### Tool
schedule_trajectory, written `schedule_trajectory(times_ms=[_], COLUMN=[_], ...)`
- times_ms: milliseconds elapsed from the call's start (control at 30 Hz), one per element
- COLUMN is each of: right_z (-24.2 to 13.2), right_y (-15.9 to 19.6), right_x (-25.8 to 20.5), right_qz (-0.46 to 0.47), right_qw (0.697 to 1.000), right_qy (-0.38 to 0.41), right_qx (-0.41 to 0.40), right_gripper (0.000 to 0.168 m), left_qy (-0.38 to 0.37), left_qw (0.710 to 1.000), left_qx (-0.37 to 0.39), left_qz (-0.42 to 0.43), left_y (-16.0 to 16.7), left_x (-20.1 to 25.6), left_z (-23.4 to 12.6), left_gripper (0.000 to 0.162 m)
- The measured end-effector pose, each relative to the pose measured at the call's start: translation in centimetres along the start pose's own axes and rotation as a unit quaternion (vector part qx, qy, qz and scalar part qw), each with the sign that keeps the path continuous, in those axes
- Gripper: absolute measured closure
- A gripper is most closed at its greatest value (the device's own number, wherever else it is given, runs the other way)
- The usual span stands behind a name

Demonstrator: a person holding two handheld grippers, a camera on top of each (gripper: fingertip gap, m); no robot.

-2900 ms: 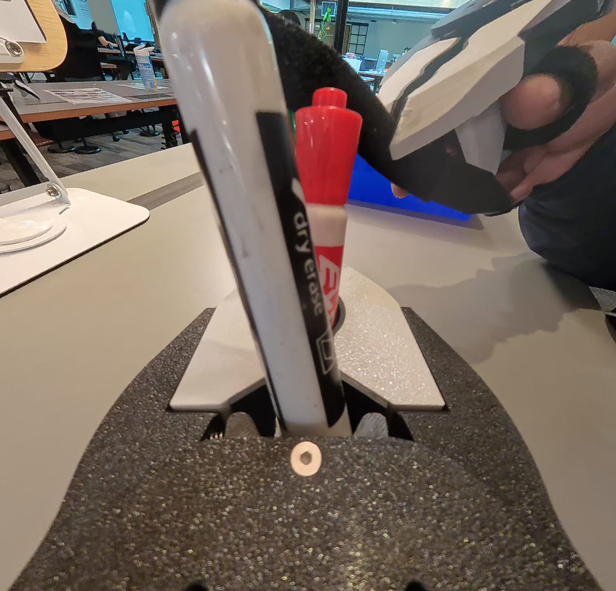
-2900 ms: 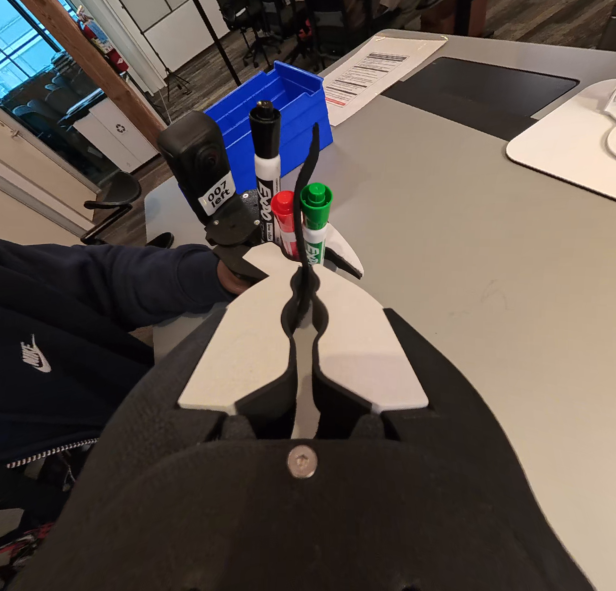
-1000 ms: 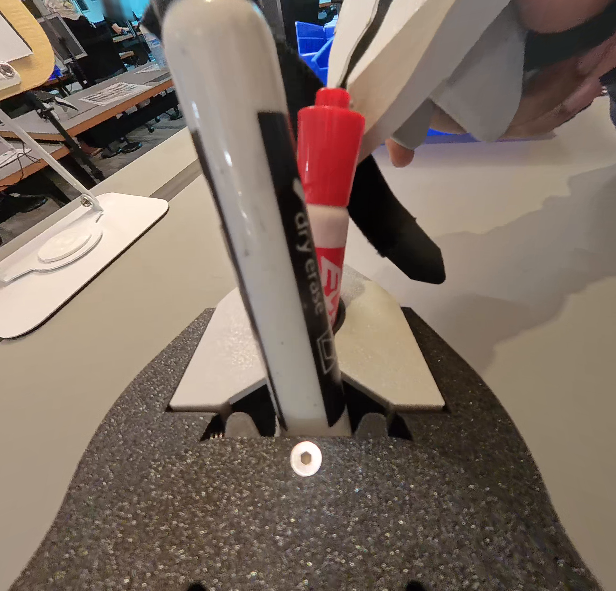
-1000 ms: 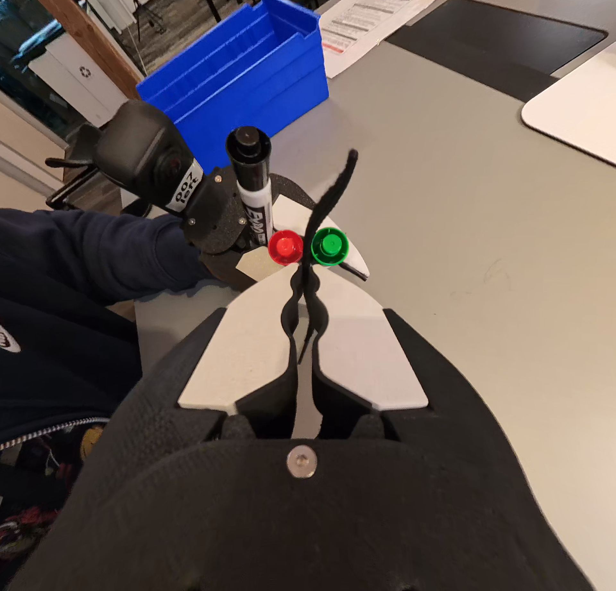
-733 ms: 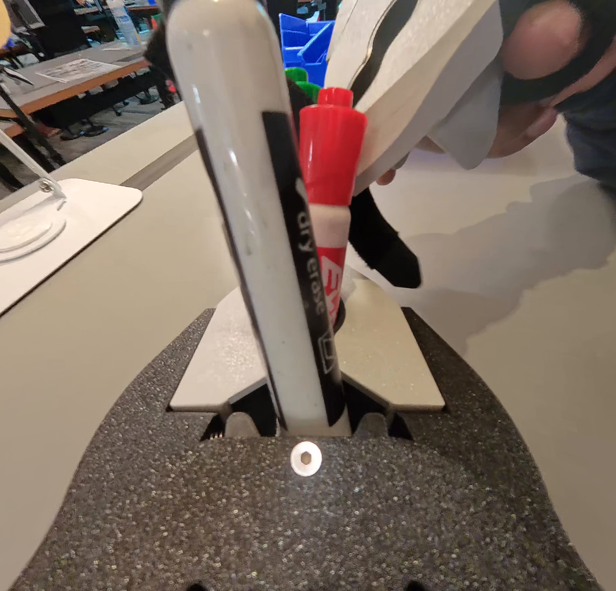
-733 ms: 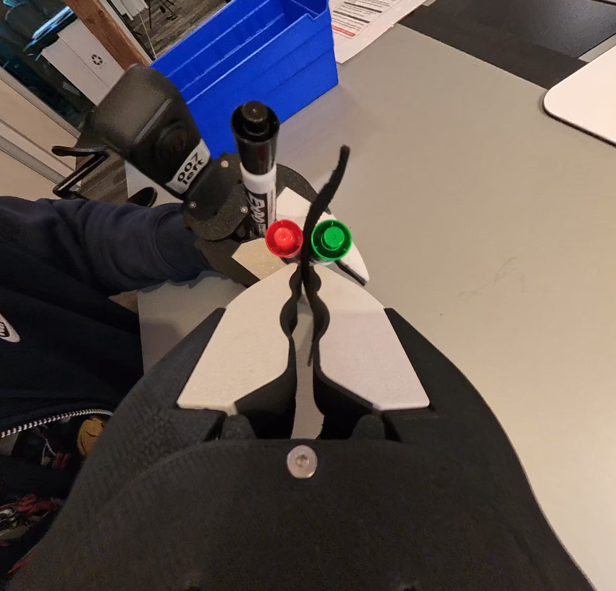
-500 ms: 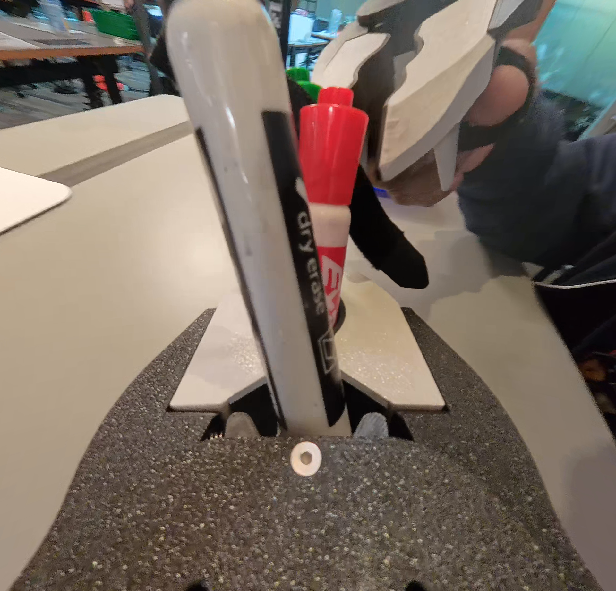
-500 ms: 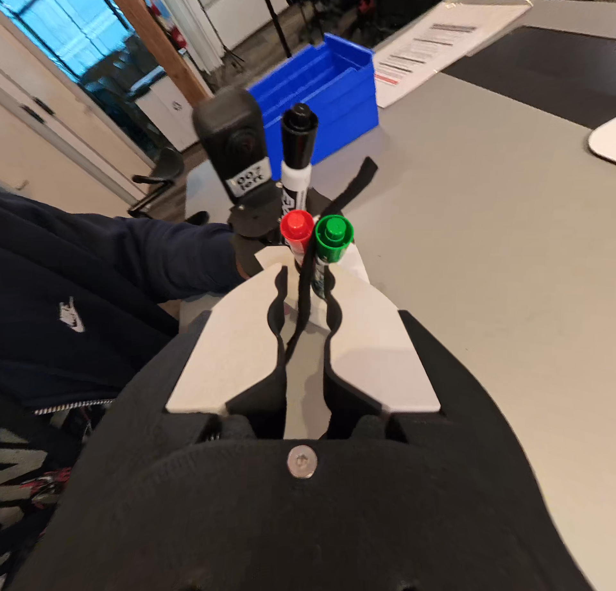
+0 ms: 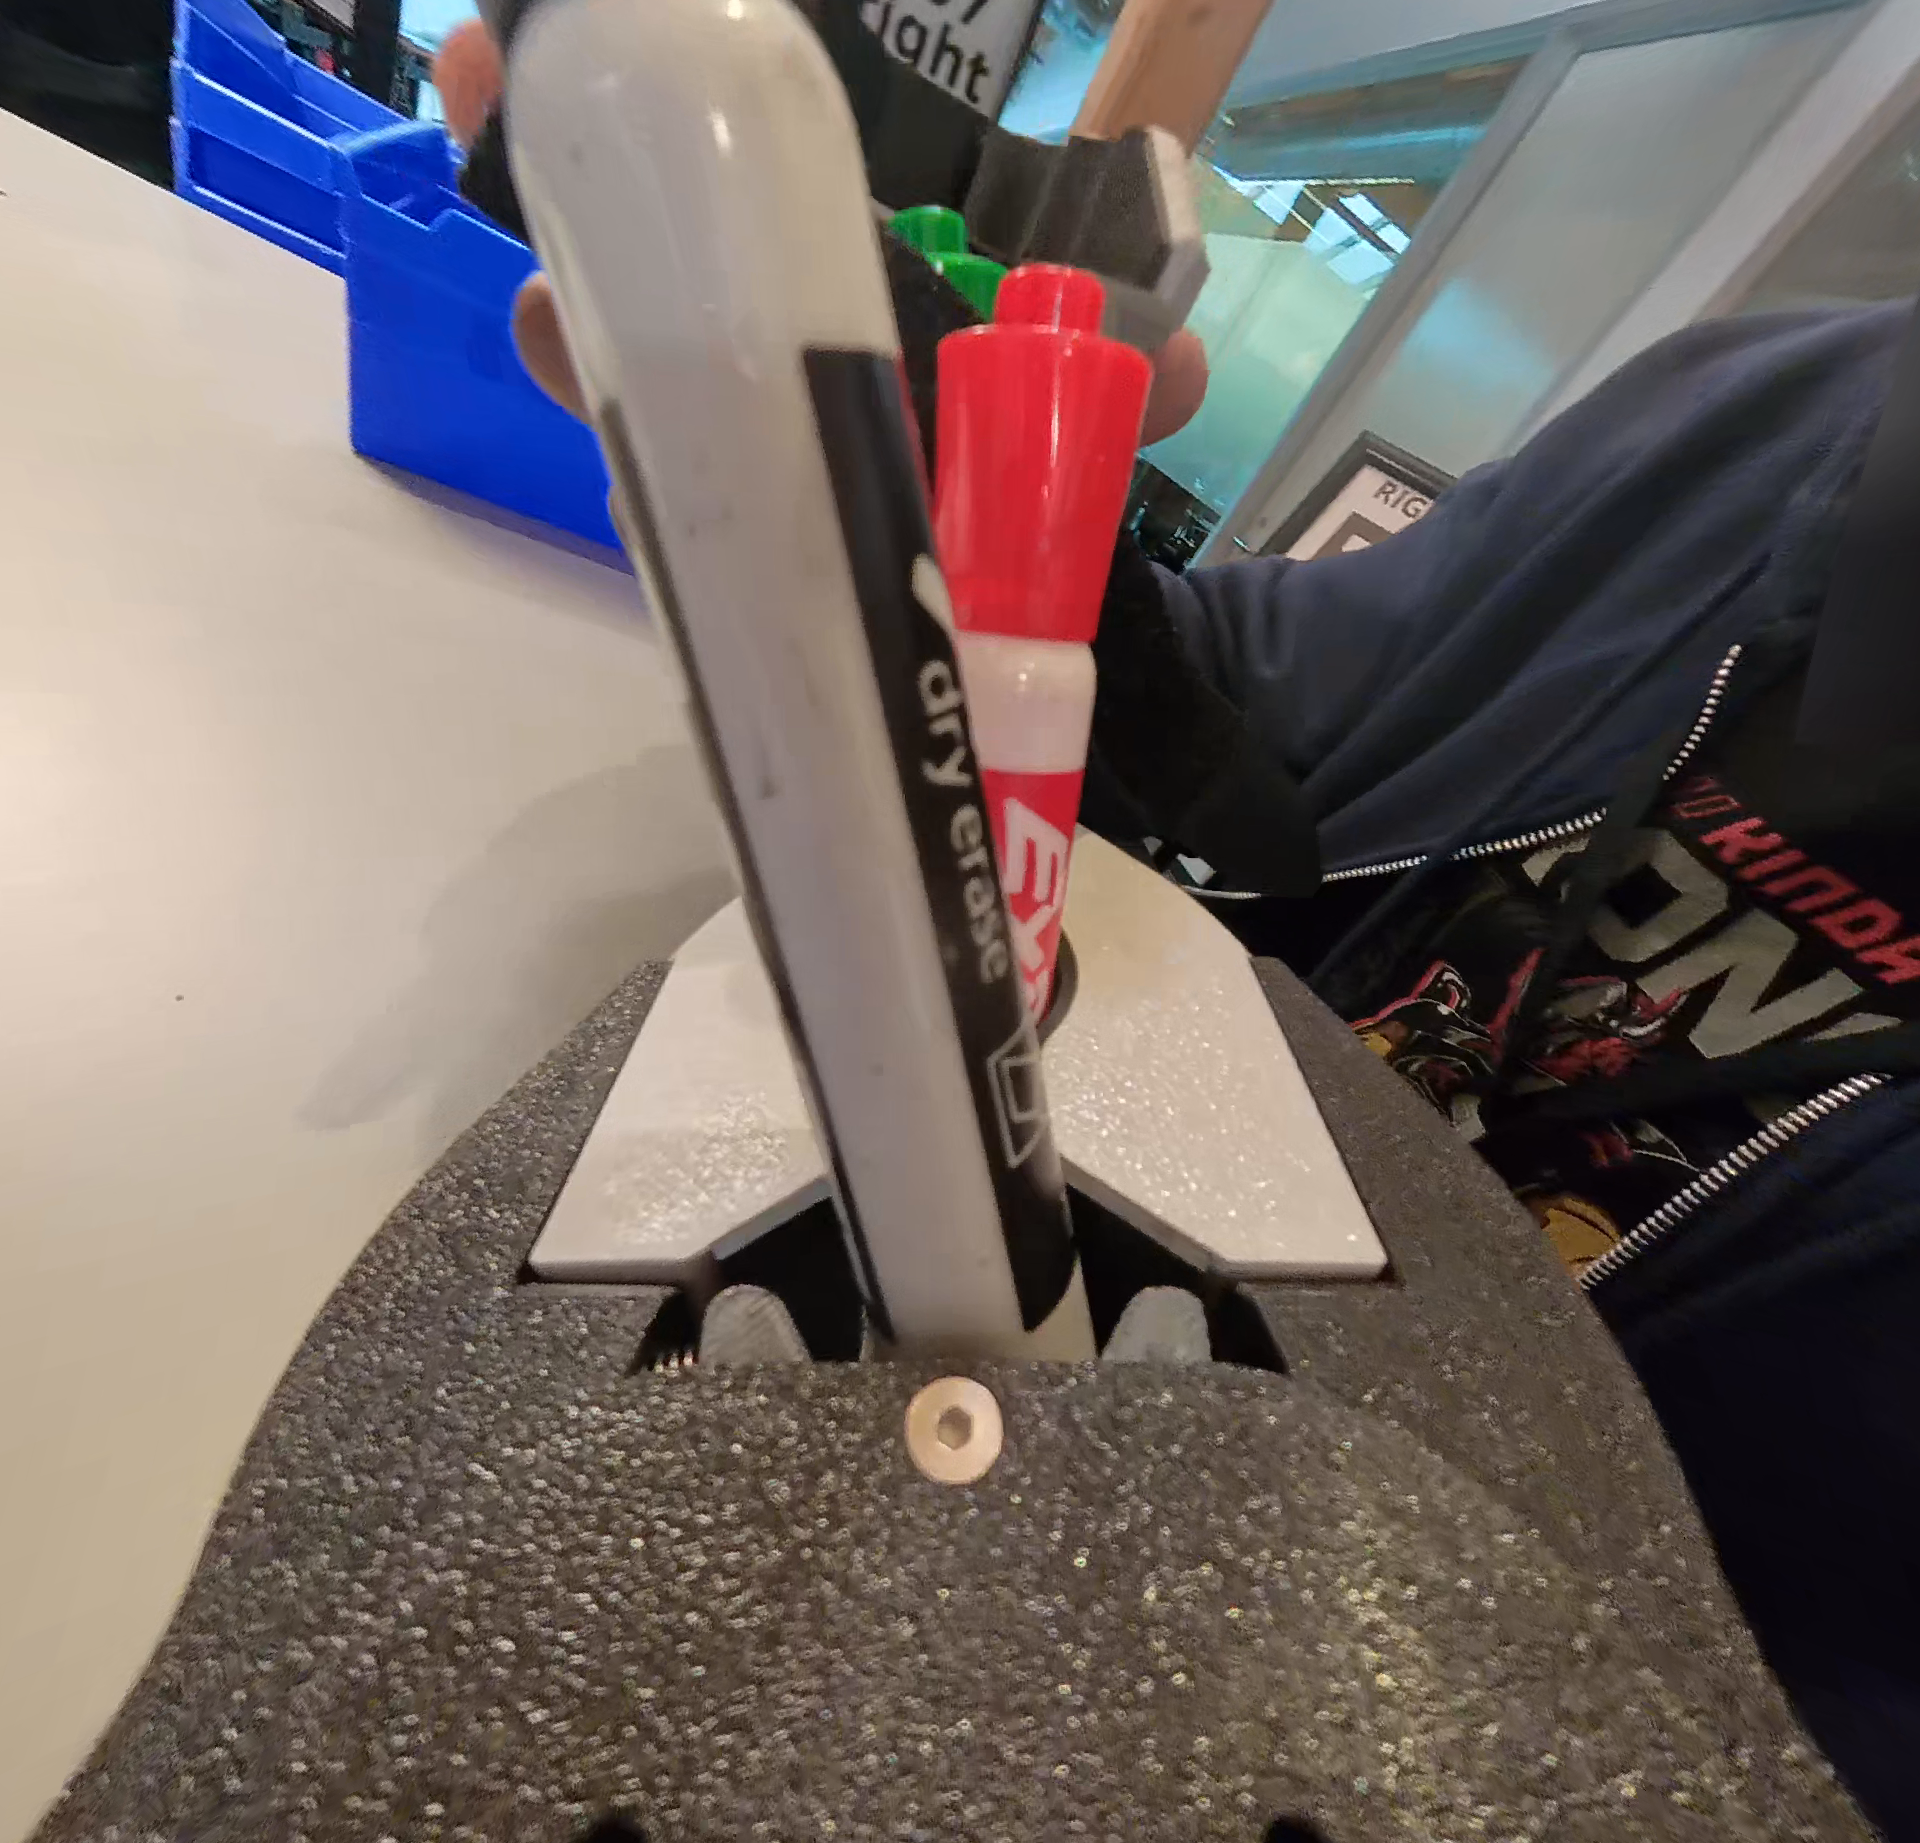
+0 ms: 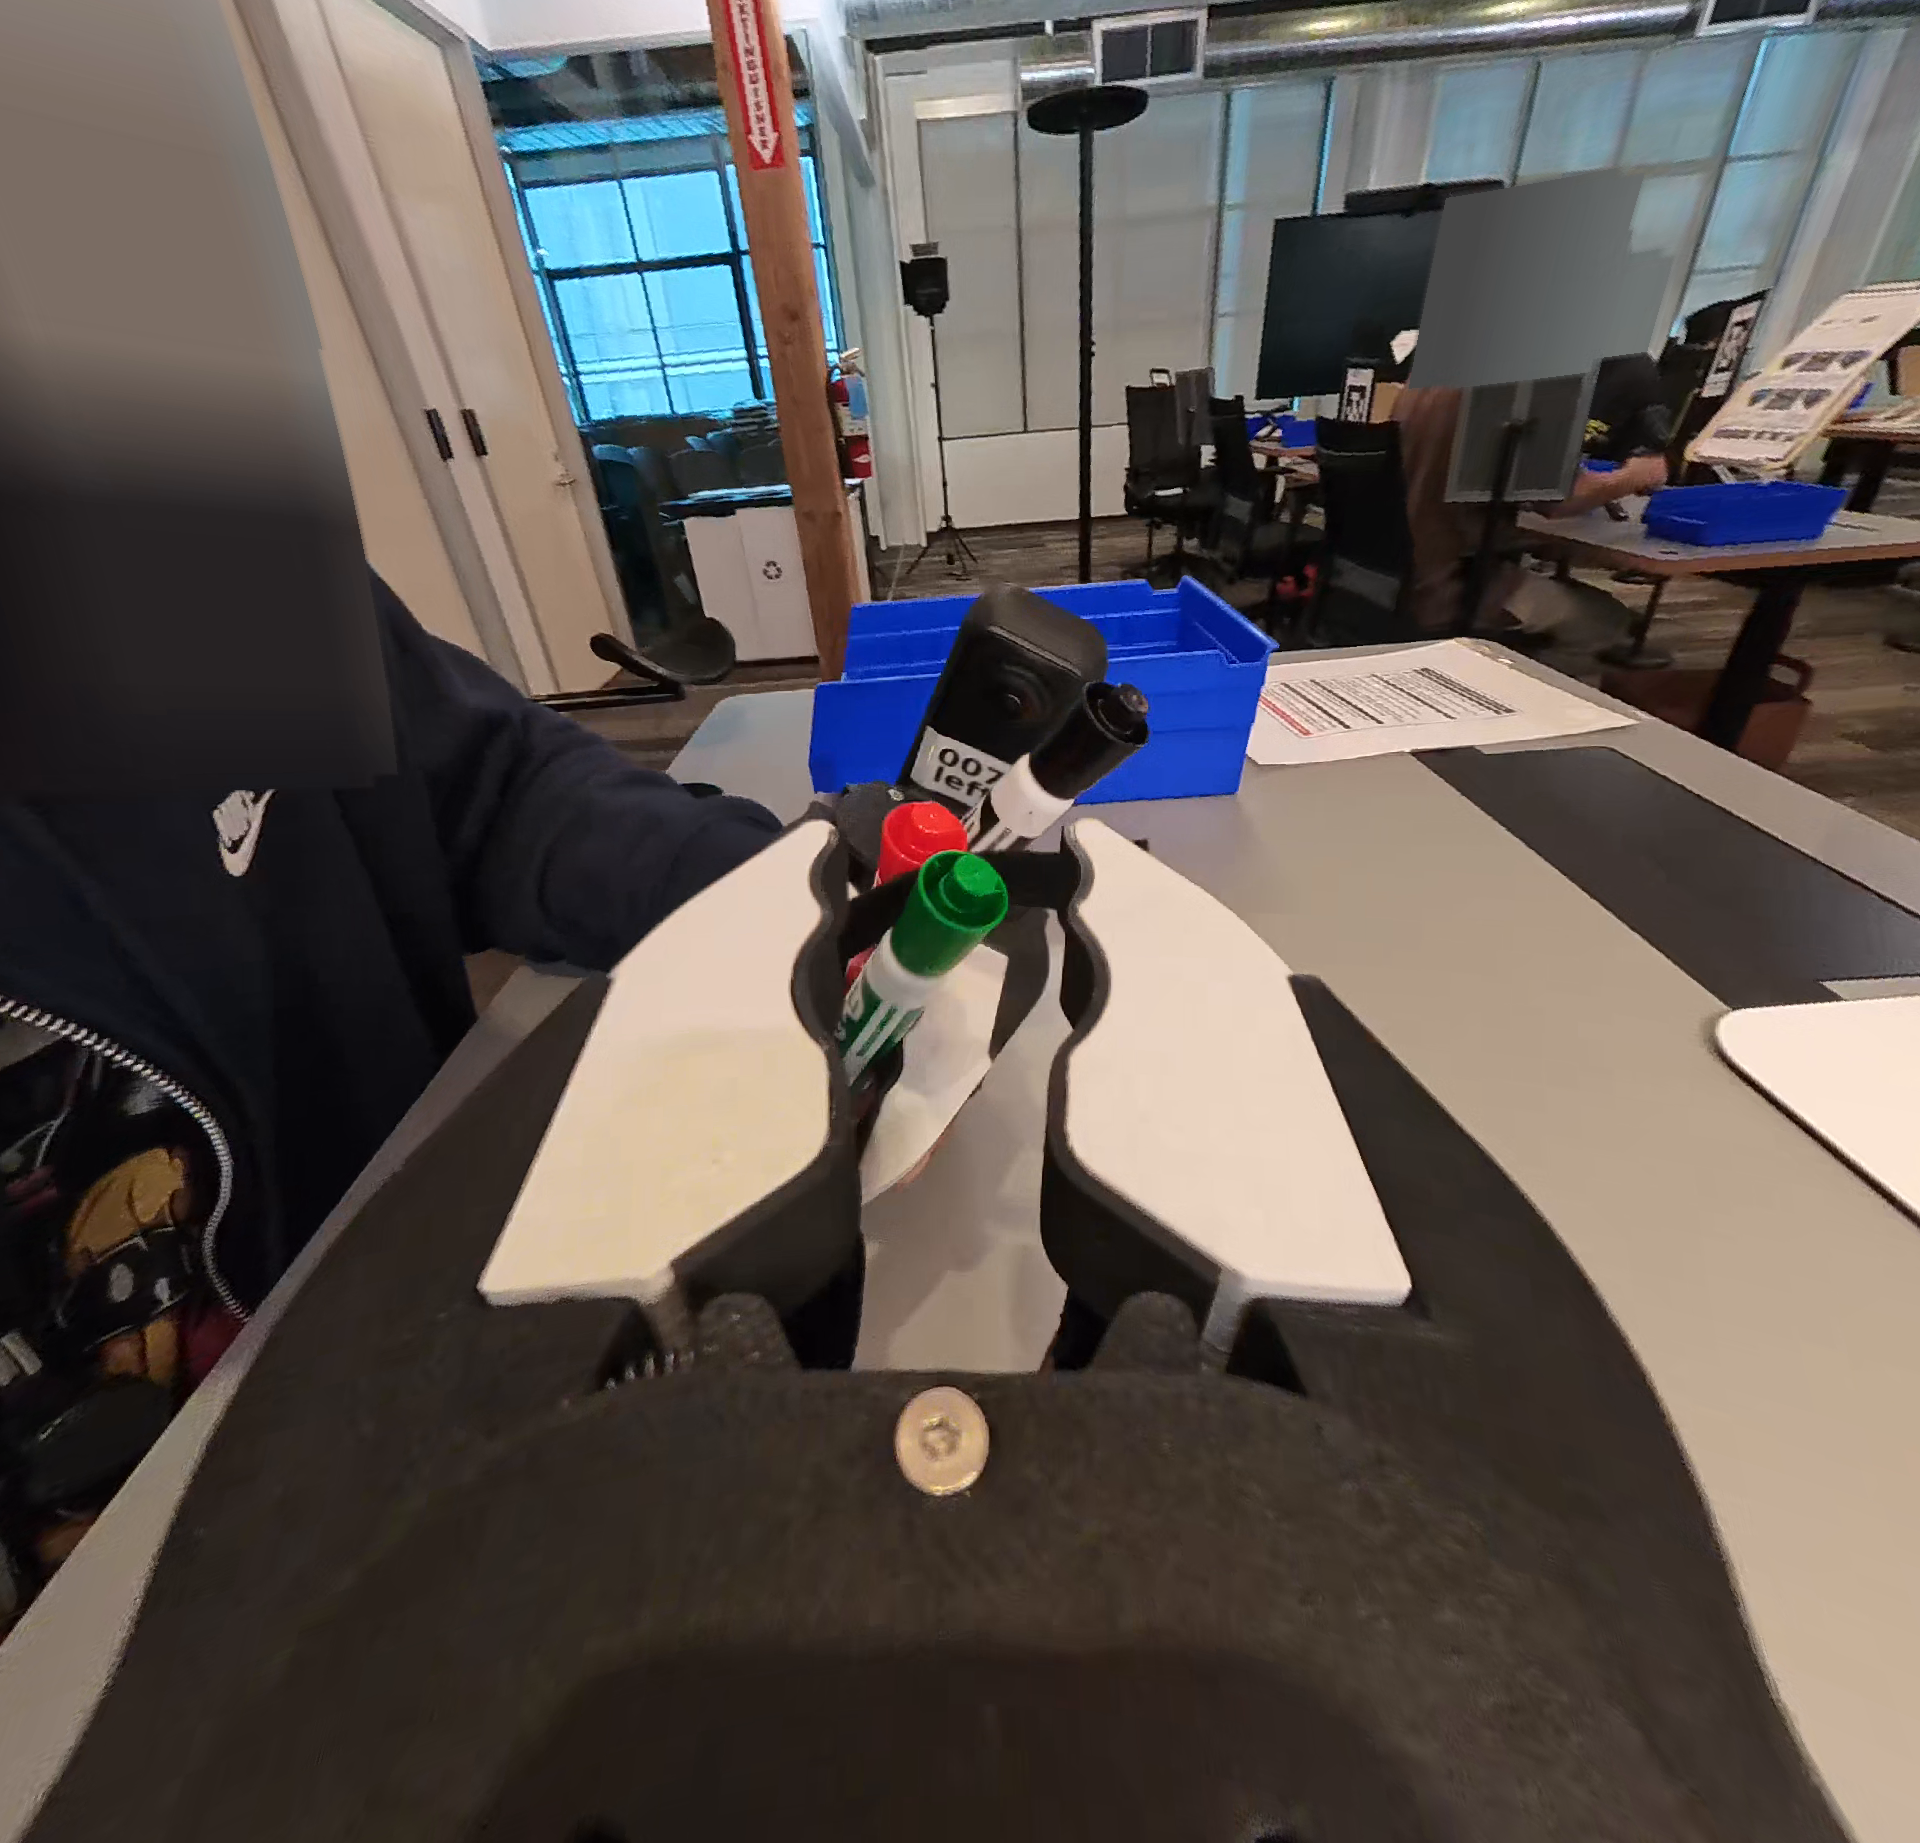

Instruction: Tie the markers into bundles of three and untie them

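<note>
**Between two grippers, a three-marker bundle is being worked above the table**

Above the grey table [image 10: 1507, 962], the left gripper [image 9: 1049, 920] is pinching the markers low on their barrels, its pale fingers [image 9: 1195, 1097] pressed in against them so that they are standing up and fanning apart at the caps. Nearest its camera is the black marker [image 9: 748, 567], leaning left; just beside it the red marker [image 9: 1039, 484] is rising from the same grip, and the cap of the green marker [image 9: 940, 245] is peeking out behind. A black strap [image 9: 1195, 744] is hanging down on the far side of the bundle.

Seen from the right wrist view, the right gripper [image 10: 945, 858] is standing spread, its jaws apart on either side of the green marker [image 10: 935, 941] and touching nothing that can be made out. The strap [image 10: 1029, 874] is crossing between its tips, behind the green cap, near the red marker [image 10: 914, 837] and the black marker [image 10: 1081, 744]. A blue bin [image 10: 1174, 702] is sitting farther back on the table.

Judging by their look, these markers are light, stiff and smooth-skinned, so they are probably apt to slide or twist against one another under a single pinch; holding them low, where all three barrels are lying together, seems the soundest place. The strap looks soft and limp, so it likely wants taking near its free end and keeping taut. Whether it is being wound on or taken off cannot be told.
</note>
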State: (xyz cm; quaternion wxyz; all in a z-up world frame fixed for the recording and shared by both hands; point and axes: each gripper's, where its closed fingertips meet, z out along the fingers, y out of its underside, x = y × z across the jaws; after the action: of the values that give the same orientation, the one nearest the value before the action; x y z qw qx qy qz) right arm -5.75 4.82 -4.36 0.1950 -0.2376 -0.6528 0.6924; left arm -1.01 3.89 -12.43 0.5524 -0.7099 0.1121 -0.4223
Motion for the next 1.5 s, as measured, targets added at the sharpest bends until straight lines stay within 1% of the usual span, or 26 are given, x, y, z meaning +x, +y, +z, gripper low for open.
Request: schedule_trajectory(times_ms=[100, 200, 333, 567, 867, 1133, 1200, 1367, 1500], right_z=[0.5, 0.9, 1.1, 2.1, 3.2, 3.2, 3.1, 1.9, 2.1], right_y=[0.5, 1.4, 1.7, 3.1, 4.4, 4.5, 4.4, 2.6, 2.7], right_x=[-0.3, -0.5, -0.7, -1.5, -1.9, -1.8, -1.7, -1.0, -0.9], right_qz=[0.004, 0.000, 0.001, 0.039, 0.075, 0.091, 0.091, 0.095, 0.101], right_qw=[1.000, 1.000, 0.999, 0.997, 0.994, 0.992, 0.993, 0.994, 0.994], right_qy=[-0.017, -0.021, -0.024, -0.044, -0.052, -0.055, -0.055, -0.045, -0.043], right_qx=[0.002, -0.016, -0.024, -0.058, -0.061, -0.060, -0.056, -0.006, -0.005], right_gripper=[0.131, 0.132, 0.132, 0.130, 0.129, 0.130, 0.128, 0.127, 0.125], left_qy=[0.011, 0.019, 0.019, 0.020, 0.024, 0.028, 0.031, 0.059, 0.088], left_qw=[1.000, 1.000, 1.000, 1.000, 1.000, 0.999, 0.999, 0.998, 0.995], left_qx=[-0.010, -0.015, -0.015, -0.018, -0.013, -0.012, -0.007, 0.019, 0.038], left_qz=[-0.001, 0.000, -0.003, -0.003, -0.011, -0.013, -0.013, -0.020, -0.032], left_y=[0.3, 0.5, 0.5, 0.6, 0.5, 0.5, 0.3, -0.4, -0.8], left_x=[0.4, 0.7, 0.6, 0.7, 0.7, 0.8, 0.9, 1.4, 2.0], left_z=[0.3, 0.4, 0.4, 0.4, 0.3, 0.2, 0.2, -0.3, -0.7], left_gripper=[0.143, 0.143, 0.143, 0.143, 0.143, 0.143, 0.143, 0.143, 0.141])
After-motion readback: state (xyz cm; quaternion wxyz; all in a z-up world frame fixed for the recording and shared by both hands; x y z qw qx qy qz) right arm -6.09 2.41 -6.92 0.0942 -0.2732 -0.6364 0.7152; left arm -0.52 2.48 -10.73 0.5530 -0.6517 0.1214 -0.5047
